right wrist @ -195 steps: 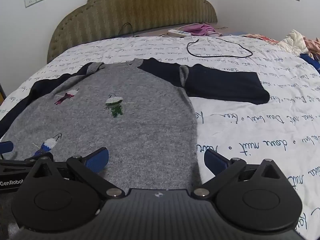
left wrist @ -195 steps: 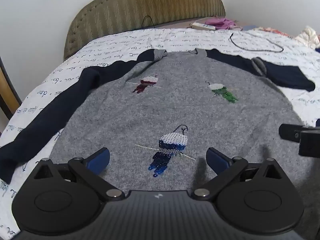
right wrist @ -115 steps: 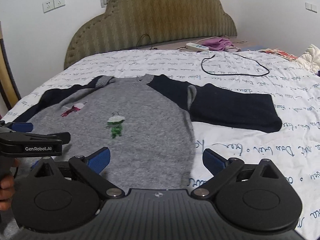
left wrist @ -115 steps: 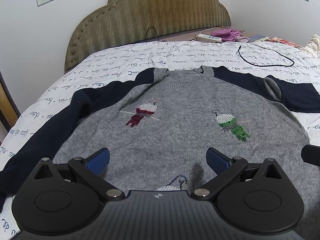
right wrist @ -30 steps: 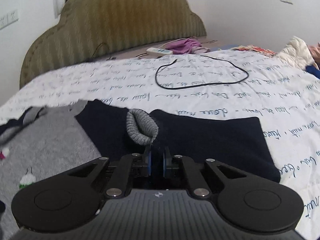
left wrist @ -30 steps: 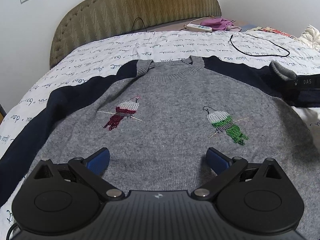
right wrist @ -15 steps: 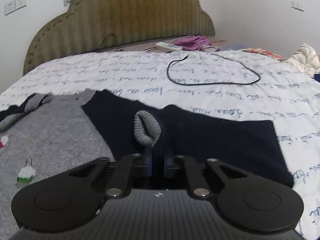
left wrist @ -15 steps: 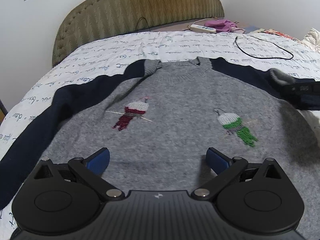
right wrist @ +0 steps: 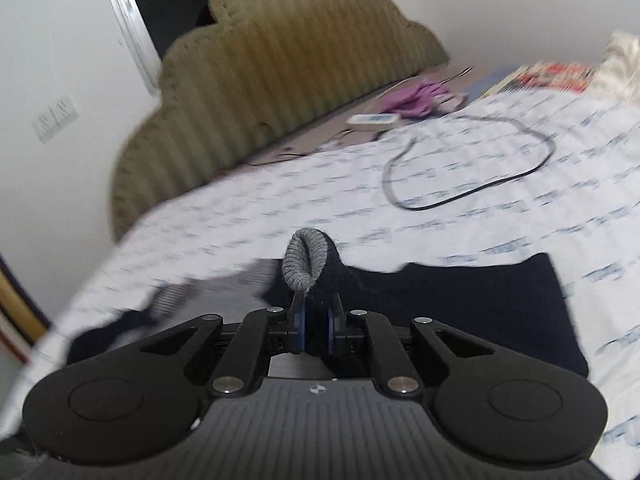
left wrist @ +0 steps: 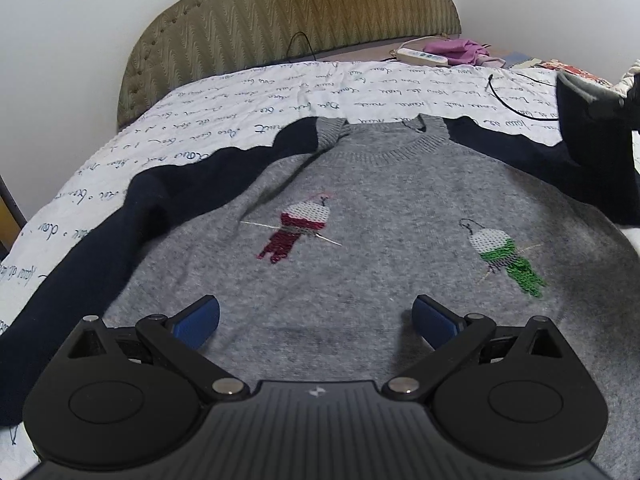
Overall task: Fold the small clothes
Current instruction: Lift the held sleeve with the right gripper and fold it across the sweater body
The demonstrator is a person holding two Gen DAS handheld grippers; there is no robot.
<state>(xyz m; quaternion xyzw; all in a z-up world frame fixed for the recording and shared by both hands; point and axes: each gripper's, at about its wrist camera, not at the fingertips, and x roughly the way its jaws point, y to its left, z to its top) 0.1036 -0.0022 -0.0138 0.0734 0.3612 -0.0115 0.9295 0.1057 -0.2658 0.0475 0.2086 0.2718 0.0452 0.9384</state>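
Note:
A grey sweater (left wrist: 384, 208) with navy sleeves and sequin birds lies face up on the bed. My left gripper (left wrist: 316, 320) hovers open over its lower middle, nothing between the fingers. My right gripper (right wrist: 316, 330) is shut on the navy right sleeve just behind its grey ribbed cuff (right wrist: 306, 258), which stands up above the fingers. That sleeve (right wrist: 472, 300) trails to the right on the sheet. In the left wrist view the lifted sleeve (left wrist: 588, 128) hangs at the far right edge. The left sleeve (left wrist: 120, 232) lies flat along the sweater's left side.
The bed has a white sheet (left wrist: 248, 120) with blue script and an olive padded headboard (left wrist: 296, 12). A black cable loop (right wrist: 472, 160), a white power strip (right wrist: 374, 120) and purple cloth (right wrist: 416, 98) lie near the head. More clothes (right wrist: 624, 64) pile at the far right.
My right gripper has risen and rolled with the cuff end of the right sleeve, lifting it off the sheet. The left gripper stays open over the sweater, shifted only slightly.

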